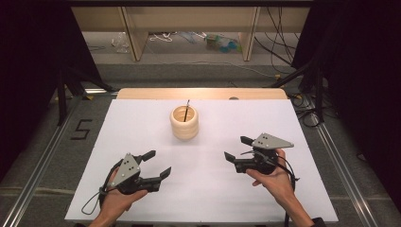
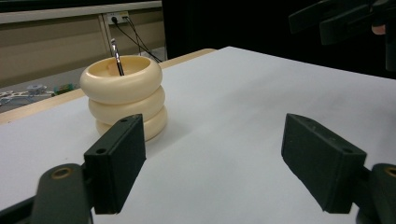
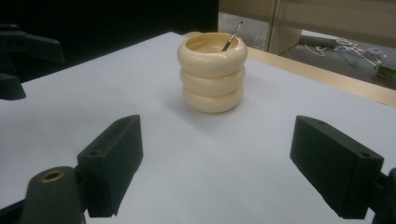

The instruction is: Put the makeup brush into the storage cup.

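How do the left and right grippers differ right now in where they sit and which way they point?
The left gripper sits at the table's near left, nearer the person, jaws angled up and right toward the cream ringed holder. The right gripper sits farther forward on the right, jaws pointing left. Both are open, hold nothing and are apart from the holder, which contains a thin dark stick.

Black left gripper (image 1: 158,164), grey three-cornered plate, trailing cable, black right gripper (image 1: 236,149), screwed fingers (image 2: 116,161)

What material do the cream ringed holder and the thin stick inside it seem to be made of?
Cream ringed holder: probably plastic or glazed ceramic; smooth, with a soft sheen on its three rounded rings. Thin stick: possibly metal, as its tip glints; too thin to be sure.
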Tool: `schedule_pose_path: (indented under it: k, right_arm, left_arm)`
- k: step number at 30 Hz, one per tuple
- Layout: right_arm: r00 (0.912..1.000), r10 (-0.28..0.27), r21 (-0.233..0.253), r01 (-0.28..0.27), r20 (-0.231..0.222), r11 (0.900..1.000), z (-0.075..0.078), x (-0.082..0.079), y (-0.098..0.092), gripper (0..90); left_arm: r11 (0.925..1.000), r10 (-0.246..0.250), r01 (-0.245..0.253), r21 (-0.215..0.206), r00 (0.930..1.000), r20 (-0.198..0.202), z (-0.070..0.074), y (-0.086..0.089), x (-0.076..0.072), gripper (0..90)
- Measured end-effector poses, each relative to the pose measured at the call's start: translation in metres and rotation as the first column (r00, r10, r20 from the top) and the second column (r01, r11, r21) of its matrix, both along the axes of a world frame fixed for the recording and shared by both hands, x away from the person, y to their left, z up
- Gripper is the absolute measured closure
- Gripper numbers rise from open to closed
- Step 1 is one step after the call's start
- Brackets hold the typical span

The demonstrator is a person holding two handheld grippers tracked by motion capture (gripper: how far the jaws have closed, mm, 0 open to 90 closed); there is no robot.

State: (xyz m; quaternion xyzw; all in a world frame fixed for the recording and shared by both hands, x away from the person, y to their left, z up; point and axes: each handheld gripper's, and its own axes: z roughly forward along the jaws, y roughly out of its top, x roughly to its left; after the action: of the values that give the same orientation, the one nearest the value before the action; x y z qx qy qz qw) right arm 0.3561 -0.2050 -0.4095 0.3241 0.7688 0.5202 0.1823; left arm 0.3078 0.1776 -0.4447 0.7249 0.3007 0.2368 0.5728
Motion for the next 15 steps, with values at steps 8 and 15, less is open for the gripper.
schedule_pose_path:
  k: [8,15]
  right_arm:
    - [0.9999,-0.014,0.004,0.014,0.007,1.000,-0.004,-0.010,-0.008,17.4]
    - [0.9999,-0.017,0.007,0.017,-0.002,1.000,-0.010,-0.015,-0.013,17.4]
  left_arm:
    - [1.0000,-0.005,0.005,0.002,1.0000,0.007,-0.001,0.001,0.001,22.0]
    - [1.0000,-0.002,0.002,0.009,1.0000,0.001,-0.001,0.001,0.001,22.0]
